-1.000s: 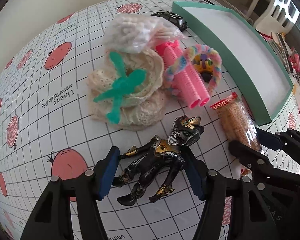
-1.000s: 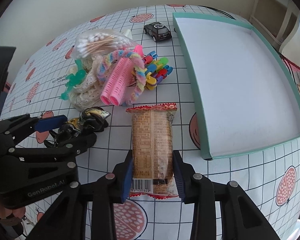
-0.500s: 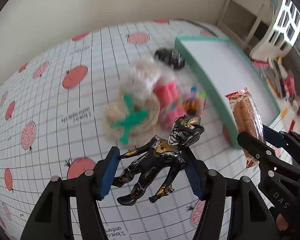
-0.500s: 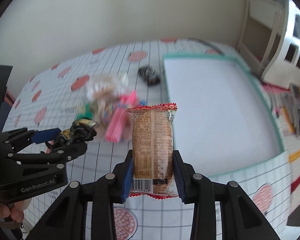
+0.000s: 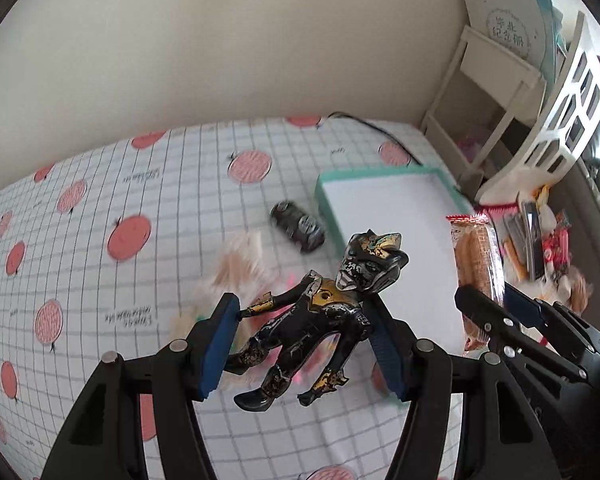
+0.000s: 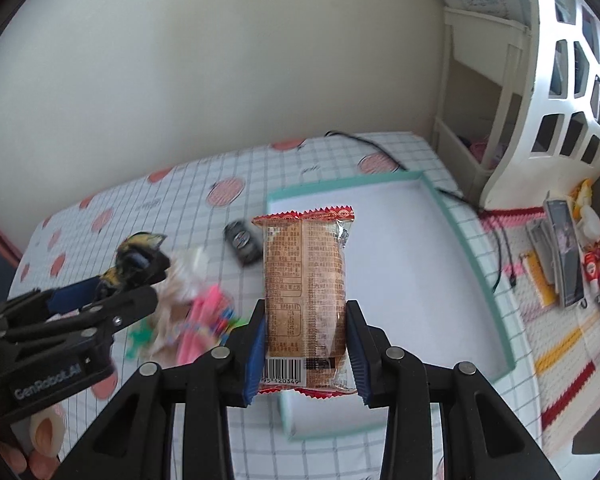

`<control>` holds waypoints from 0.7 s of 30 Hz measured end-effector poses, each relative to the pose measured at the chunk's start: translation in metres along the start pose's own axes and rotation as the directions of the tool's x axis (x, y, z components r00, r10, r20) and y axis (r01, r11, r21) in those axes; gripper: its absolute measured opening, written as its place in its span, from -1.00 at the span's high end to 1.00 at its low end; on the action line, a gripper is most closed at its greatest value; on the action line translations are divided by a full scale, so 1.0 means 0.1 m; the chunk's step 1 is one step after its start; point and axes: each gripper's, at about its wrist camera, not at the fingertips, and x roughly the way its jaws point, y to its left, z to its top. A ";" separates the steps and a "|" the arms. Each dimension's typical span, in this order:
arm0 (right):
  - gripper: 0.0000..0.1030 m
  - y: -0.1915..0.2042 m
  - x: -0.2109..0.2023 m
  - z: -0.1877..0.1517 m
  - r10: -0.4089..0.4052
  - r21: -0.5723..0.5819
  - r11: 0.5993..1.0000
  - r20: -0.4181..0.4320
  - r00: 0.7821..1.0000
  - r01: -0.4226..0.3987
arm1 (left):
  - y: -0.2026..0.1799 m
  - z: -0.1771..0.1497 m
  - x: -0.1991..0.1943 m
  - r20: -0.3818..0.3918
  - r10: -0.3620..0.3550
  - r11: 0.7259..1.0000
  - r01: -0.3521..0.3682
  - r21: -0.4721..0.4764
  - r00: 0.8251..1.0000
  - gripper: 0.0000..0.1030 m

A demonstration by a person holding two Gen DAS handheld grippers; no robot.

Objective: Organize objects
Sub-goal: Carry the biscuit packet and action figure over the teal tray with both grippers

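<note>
- Toy figure (image 5: 320, 320): we hold it clamped in our left gripper (image 5: 304, 344), above the checked tablecloth (image 5: 148, 216).
- Snack pack (image 6: 305, 300): our right gripper (image 6: 306, 350) grips it upright over the green tray (image 6: 480, 276).

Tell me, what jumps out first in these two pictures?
Two things held up in the air: a black and gold toy figure clamped between the left gripper's blue-padded fingers, and a wrapped snack packet upright in the right gripper. Below them lies a white tray with a mint-green rim, nothing in it, on a tablecloth of grid lines and red fruit.
</note>
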 end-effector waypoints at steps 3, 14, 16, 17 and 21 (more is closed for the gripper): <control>0.25 -0.17 0.04 0.15 -0.010 0.035 0.999 0.011 1.000 0.009 | -0.09 0.17 0.04 0.019 0.009 1.000 -0.009 -0.006 1.000 -0.27; 0.25 -0.63 0.32 0.50 -0.050 0.141 0.989 0.033 0.998 0.044 | -0.47 0.61 0.36 0.038 0.037 0.999 -0.037 0.003 0.999 -0.27; 0.25 -0.68 0.41 0.53 -0.060 0.148 0.987 0.027 0.998 0.056 | -0.51 0.66 0.44 0.043 0.053 0.999 -0.053 -0.006 0.998 -0.27; 0.25 -0.70 0.46 0.54 -0.063 0.150 0.987 0.022 0.998 0.059 | -0.53 0.68 0.49 0.043 0.056 0.998 -0.056 -0.010 0.997 -0.27; 0.25 -0.76 0.64 0.59 -0.064 0.146 0.987 -0.001 0.998 0.063 | -0.60 0.73 0.72 0.025 0.056 0.998 -0.055 -0.022 0.998 -0.27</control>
